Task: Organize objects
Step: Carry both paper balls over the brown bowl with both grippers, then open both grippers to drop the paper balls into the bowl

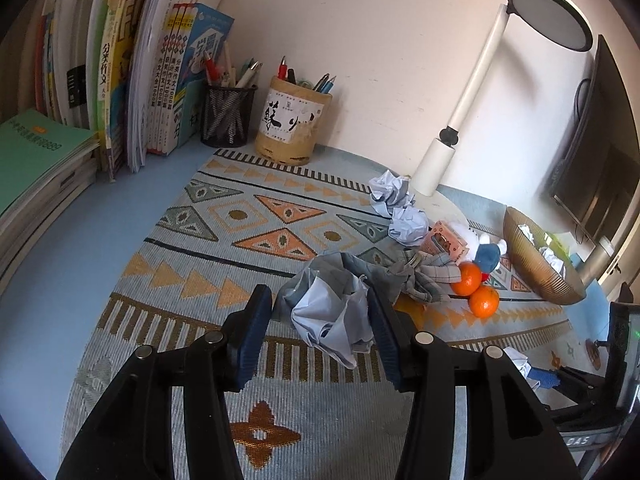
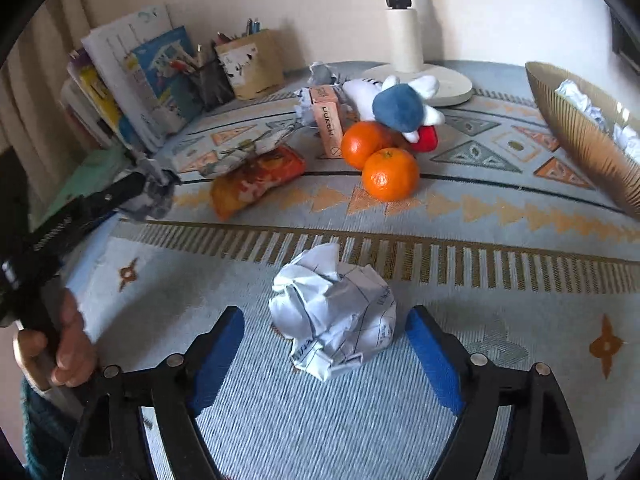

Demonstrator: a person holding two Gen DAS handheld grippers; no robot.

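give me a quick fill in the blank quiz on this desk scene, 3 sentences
1. The right gripper stands open around a ball of crumpled ____.
2. The two fruits beside the plush toy are ____ in colour.
3. The paper balls already put away lie in the ____ at the right edge of the mat.

Missing words: paper; orange; bowl

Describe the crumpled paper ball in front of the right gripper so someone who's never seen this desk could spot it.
On the patterned mat, nearer than the two oranges, a white paper ball lies alone on the plain blue weave. Printed lines mark its creases, and the right gripper has open jaws on either side of it, not touching.
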